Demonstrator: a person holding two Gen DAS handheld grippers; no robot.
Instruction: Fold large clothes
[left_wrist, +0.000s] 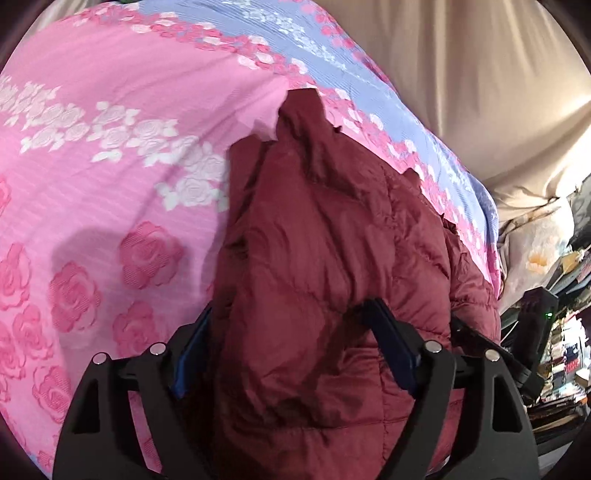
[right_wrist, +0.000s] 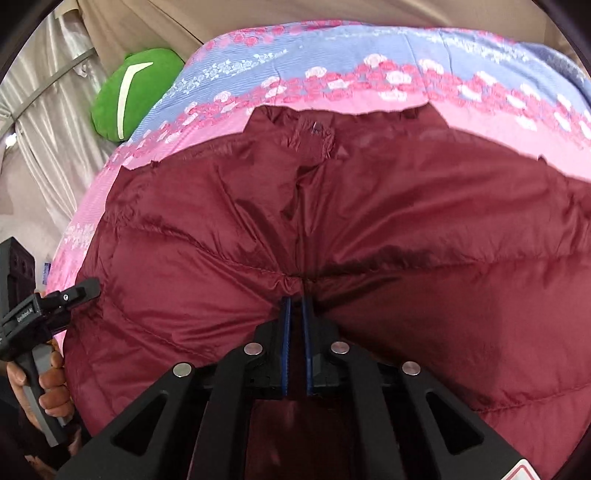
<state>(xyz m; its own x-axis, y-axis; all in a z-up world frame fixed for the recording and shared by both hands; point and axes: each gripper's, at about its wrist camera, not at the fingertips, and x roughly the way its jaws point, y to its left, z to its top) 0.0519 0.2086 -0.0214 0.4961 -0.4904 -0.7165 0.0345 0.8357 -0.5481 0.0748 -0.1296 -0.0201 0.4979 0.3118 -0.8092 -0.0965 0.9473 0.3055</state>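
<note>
A dark red quilted down jacket (right_wrist: 332, 221) lies spread on a bed covered with a pink and blue rose-patterned bedspread (left_wrist: 92, 177), its collar end pointing away toward the bed's far side. The right gripper (right_wrist: 296, 306) has its blue-padded fingers (right_wrist: 285, 332) drawn almost together, pinching a small pucker of the jacket's near hem right at the centre seam, seemingly so that the middle of the garment can be lifted or steadied for a fold. The left gripper (left_wrist: 291, 332) has its fingers wide apart, straddling a bulky bunch of the jacket's side; the padding fills the gap between them, but they do not look clamped down, so this reads as a grasp being set up and not yet closed. In the right wrist view that same tool appears at the jacket's left edge, held in the person's hand (right_wrist: 48, 387). Judging by the layout, the jacket is at an early stage of folding, with a side about to be brought across. To the left of the jacket the bedspread offers broad open room; on the right the jacket runs close to the bed's edge, beyond which a beige curtain (left_wrist: 480, 92) and cluttered shelves (left_wrist: 565, 332) leave little space. A green cushion (right_wrist: 133, 92) sits well apart at the far corner.
</note>
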